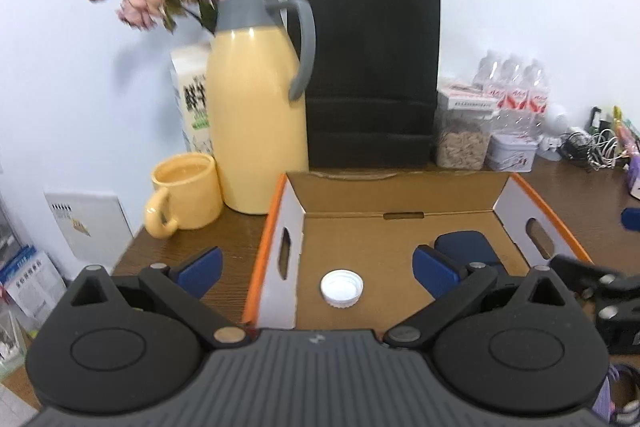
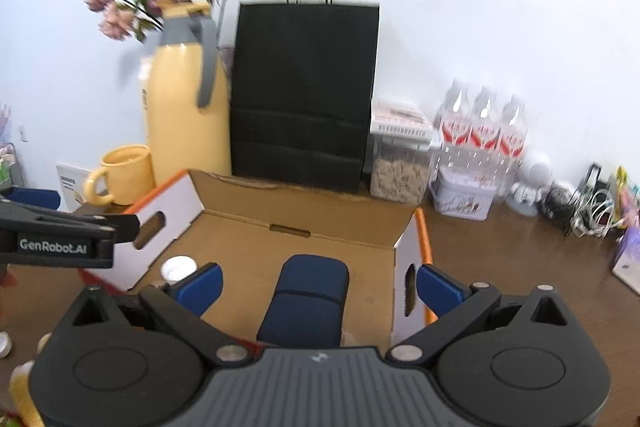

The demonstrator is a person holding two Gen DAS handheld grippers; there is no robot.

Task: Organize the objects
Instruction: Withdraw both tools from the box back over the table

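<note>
Brown wooden desk (image 1: 192, 251) against a white wall, with an open cardboard box (image 1: 400, 195) at its centre.

Behind the box stand a pale yellow thermos jug (image 1: 256, 115), a yellow mug (image 1: 188, 191), a black paper bag (image 1: 372, 75) and a clear jar of grain (image 1: 462, 143). Both the left gripper (image 1: 318, 273) and right gripper (image 2: 318, 287) hover over the box, tilted down, jaws wide and empty. A white plastic bottle cap (image 1: 341, 287) and a dark blue pouch (image 2: 306, 301) lie on the box floor.
</note>
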